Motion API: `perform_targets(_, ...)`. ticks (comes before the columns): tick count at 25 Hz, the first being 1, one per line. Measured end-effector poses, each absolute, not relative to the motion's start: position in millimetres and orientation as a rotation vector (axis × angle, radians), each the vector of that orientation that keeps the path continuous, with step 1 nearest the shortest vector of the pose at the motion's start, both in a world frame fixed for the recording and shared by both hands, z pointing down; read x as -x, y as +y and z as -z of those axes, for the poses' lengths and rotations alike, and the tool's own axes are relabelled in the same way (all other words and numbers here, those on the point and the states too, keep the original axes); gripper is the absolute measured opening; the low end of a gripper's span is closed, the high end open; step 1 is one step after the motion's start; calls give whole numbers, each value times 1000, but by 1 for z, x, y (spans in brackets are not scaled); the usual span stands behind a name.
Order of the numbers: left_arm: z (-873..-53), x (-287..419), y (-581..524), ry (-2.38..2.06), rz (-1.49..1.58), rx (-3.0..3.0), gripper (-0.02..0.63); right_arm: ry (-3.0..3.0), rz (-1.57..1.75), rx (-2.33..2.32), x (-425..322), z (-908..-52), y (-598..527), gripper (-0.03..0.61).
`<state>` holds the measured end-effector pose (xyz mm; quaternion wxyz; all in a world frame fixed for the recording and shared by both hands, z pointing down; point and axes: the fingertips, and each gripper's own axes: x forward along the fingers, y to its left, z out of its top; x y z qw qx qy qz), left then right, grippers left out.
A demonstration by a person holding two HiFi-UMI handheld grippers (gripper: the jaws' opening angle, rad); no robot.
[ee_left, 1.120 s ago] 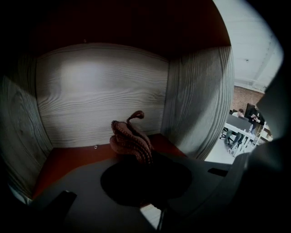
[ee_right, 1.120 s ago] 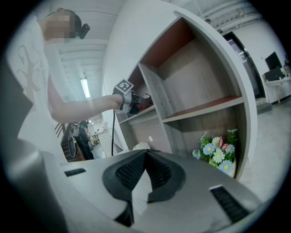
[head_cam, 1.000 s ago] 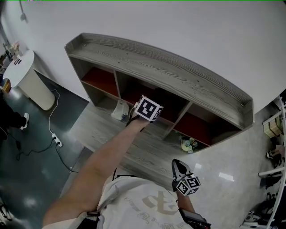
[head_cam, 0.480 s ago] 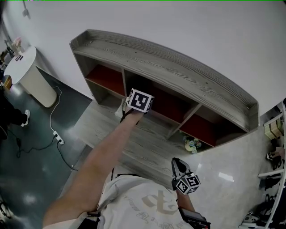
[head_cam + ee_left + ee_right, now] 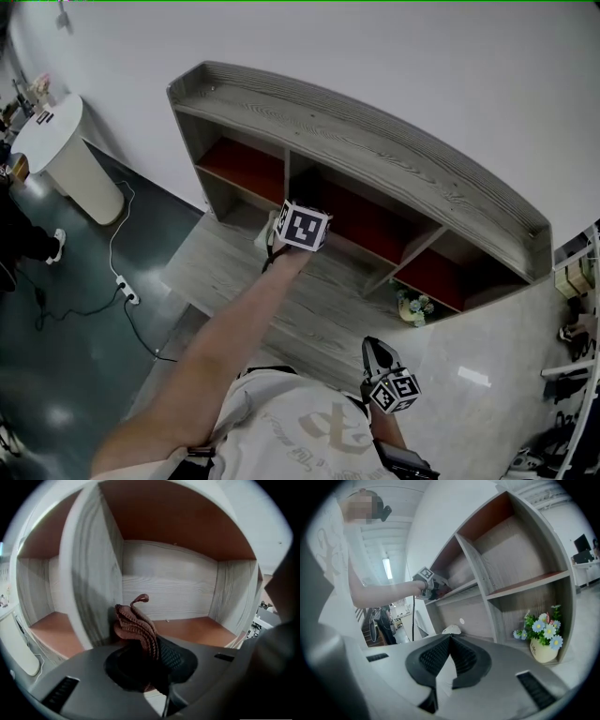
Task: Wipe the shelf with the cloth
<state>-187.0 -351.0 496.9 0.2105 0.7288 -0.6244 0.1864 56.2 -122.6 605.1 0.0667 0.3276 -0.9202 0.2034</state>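
A person's left gripper [image 5: 145, 637] is clamped on a crumpled brown ribbed cloth [image 5: 136, 623], held at the foot of a grey upright divider [image 5: 91, 573] in the grey wood-grain shelf unit with reddish-brown boards [image 5: 375, 141]. The cloth sits at the front edge of the middle upper compartment. The right gripper [image 5: 450, 641] hangs low near the person's torso, its jaws together on nothing, well apart from the shelf. A cream pot of artificial flowers [image 5: 543, 641] stands in the lower right compartment.
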Motion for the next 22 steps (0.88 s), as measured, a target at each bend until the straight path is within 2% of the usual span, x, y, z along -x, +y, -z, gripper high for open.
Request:
perform_targets(12,-514,219,-255,-1855,-240,-2013,67,-2823,-594,-804,-32,-600,-124,5)
perform_targets(22,-560,240,-137,-1960,-198,-1871,67,-2888,-623,-545,-1,-603,-129,5)
